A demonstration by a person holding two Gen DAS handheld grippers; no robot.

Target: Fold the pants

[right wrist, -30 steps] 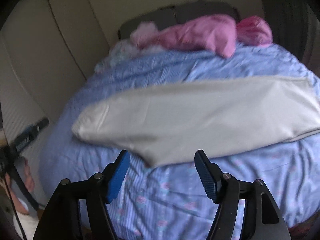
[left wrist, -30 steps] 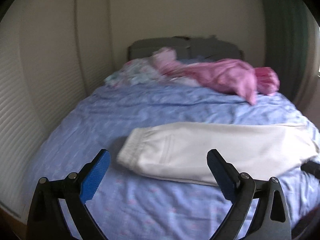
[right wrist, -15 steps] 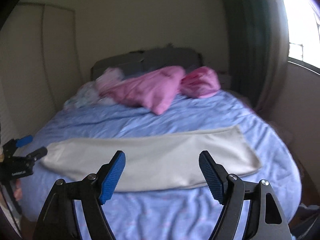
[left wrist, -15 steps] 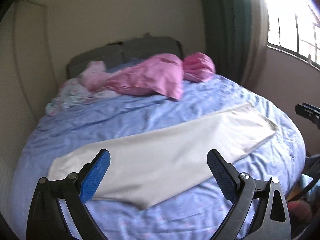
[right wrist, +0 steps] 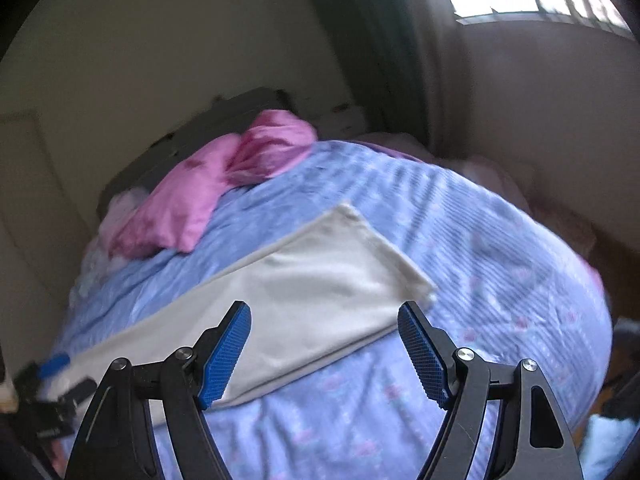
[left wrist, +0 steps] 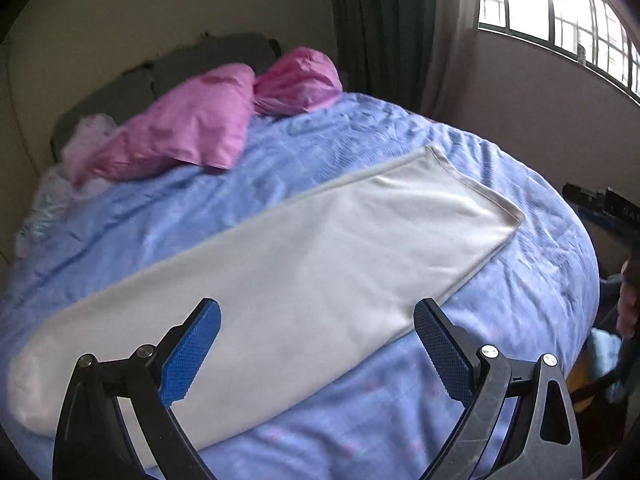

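- Pants (left wrist: 288, 276): cream, folded lengthwise into one long strip, lying flat on the bed (left wrist: 520, 300), running from 8 o'clock to 2 o'clock in the left wrist view.
- Hem end (left wrist: 476, 184) toward the window side; opposite end rounded, at 8 o'clock near the frame edge.
- Left gripper (left wrist: 316, 344): fingers spread wide, blue pads apart, nothing between them, hovering above the strip's middle, no contact visible.
- Right gripper (right wrist: 324, 344): fingers spread, nothing pinched, jaws just been opening wider; hovering over the near edge of the pants (right wrist: 304, 296); picture blurred.
- Pink pillows (left wrist: 192, 128): at 11 o'clock, at the head of the bed, well apart from the pants.
- Dark curtain (left wrist: 380, 28) at 12 o'clock; barred window (left wrist: 560, 8) at 1 o'clock.
- Bed cover: blue, patterned, creased.
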